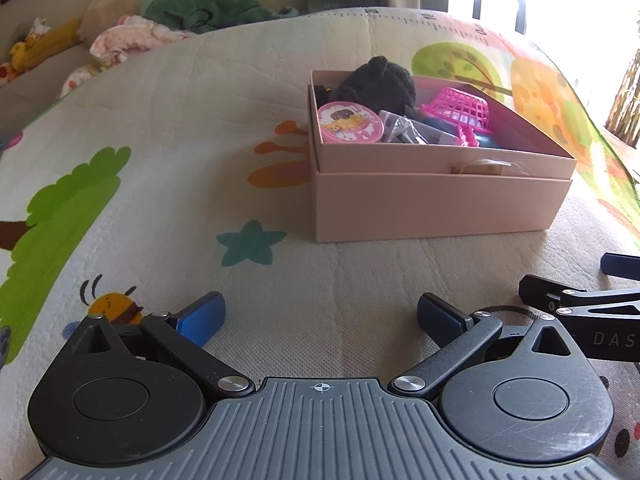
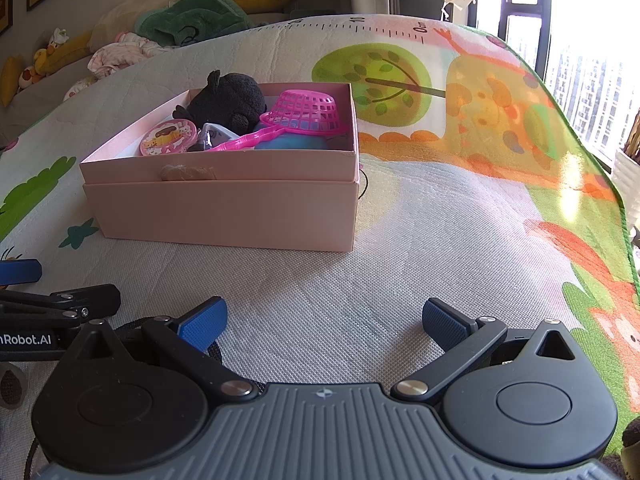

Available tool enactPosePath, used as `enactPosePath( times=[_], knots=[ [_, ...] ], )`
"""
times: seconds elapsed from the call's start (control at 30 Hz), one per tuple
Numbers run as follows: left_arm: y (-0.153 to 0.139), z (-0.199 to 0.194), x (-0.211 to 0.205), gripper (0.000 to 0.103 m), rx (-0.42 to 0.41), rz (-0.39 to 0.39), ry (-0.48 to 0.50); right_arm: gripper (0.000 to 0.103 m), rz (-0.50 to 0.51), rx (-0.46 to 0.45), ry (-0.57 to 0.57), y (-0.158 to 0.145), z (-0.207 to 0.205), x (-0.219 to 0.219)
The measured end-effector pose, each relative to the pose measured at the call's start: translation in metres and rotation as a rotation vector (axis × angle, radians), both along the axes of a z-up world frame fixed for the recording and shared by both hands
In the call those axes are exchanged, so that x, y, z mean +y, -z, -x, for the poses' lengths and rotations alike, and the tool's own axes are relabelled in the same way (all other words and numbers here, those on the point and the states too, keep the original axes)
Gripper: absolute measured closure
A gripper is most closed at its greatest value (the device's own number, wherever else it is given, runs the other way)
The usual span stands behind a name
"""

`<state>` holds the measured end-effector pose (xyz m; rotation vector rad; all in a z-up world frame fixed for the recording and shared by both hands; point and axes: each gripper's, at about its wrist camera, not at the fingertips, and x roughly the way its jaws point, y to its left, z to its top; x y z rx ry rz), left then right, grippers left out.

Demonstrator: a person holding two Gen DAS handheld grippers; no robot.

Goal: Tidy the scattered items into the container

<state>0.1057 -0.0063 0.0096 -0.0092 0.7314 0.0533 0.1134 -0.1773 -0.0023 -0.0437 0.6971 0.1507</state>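
While filled, one box, two tools (open)

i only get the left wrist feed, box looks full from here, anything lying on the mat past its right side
Observer: The right wrist view shows the mat bare of items right of the pink box; only a thin dark cord peeks out at that corner.
Operator: what is the pink mesh thing
Observer: From the right wrist it is a pink net basket with a long handle lying over a blue item.
Operator: is the right tool holding anything
Observer: No. The right tool is open and holds nothing, above the mat short of the box.
Operator: and the left one
Observer: The left tool is open too, nothing between its pads.
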Motion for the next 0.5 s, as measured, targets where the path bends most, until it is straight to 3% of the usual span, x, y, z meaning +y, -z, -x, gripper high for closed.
enactPosePath(
  times=[0.5],
  knots=[
    [-0.0015,-0.0025,0.0008,0.0,0.013,-0.004,0.013,0.0,0.0,0.0,0.0,0.0001,-0.0004,0.0001]
  ],
)
